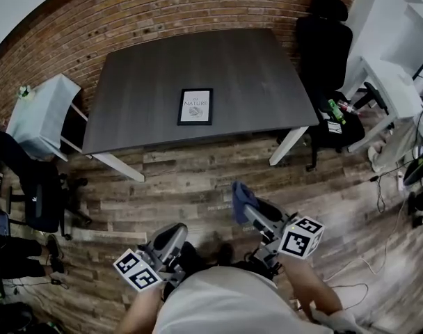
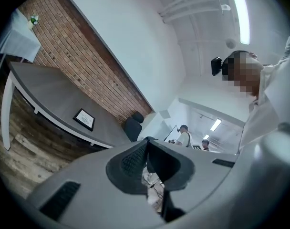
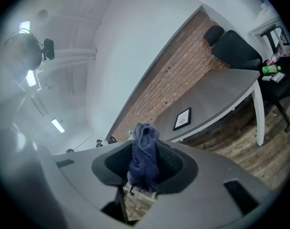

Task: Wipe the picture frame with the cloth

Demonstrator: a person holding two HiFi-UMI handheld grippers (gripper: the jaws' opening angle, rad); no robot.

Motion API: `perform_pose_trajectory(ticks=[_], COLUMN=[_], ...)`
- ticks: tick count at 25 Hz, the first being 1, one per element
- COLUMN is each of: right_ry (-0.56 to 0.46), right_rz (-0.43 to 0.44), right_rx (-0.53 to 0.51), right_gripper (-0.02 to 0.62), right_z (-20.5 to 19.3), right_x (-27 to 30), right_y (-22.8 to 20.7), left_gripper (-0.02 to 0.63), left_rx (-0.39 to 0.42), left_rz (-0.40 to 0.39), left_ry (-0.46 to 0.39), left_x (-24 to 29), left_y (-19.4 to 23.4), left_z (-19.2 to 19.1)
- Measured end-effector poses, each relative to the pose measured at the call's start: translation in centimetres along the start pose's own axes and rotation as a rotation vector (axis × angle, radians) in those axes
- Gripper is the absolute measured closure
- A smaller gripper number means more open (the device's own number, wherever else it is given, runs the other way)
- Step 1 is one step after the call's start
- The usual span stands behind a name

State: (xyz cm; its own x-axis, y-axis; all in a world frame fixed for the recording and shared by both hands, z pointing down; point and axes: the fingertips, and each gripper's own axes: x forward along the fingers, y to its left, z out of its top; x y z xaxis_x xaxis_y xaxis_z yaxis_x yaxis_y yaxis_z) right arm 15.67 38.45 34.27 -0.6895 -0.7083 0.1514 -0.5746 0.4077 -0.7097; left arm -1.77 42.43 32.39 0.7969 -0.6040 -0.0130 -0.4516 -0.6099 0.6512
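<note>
Picture frame (image 1: 195, 106) lies well ahead of right gripper (image 1: 245, 207) clamping cloth (image 3: 145, 149).

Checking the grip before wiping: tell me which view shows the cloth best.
The right gripper view: the blue cloth sits bunched up close between the fingers. The head view shows only a small blue tuft at the right gripper. The left gripper view shows none.

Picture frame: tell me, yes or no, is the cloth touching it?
No: the picture frame lies alone on the table, while the cloth sits in the right gripper short of it.
</note>
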Motion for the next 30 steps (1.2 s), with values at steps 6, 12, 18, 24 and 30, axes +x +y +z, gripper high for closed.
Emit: perform_pose_trajectory(ticks=[6,12,18,24,30], right_ry=[-0.018,-0.042,-0.061,-0.077,-0.081], right_rz=[-0.018,-0.056,-0.129,-0.245,-0.344], right_rx=[0.061,0.068,0.089,0.109,0.133], right_gripper=[0.449,0.449,0.449,0.449,0.449], right_z=[1.3,3.2,6.3,9.8,12.0], right_x=[1.7,6.1,11.9,17.6,22.6], right_y=[-2.2,-4.3,-6.9,-10.7,-14.9], left_gripper=[0.586,0.586,0.586,0.585,0.505], left_rx=[0.049,0.071,0.075,0.152,0.254], left_rz=[0.061,0.045,-0.020,-0.059,-0.066], left_ry=[0.024,0.049,0.110,0.244,0.351], left_x=[0.8,3.2,8.0,12.6,16.2], left_y=[2.5,7.6,13.9,20.7,26.9], left_z=[0.7,3.5,7.8,10.8,12.4])
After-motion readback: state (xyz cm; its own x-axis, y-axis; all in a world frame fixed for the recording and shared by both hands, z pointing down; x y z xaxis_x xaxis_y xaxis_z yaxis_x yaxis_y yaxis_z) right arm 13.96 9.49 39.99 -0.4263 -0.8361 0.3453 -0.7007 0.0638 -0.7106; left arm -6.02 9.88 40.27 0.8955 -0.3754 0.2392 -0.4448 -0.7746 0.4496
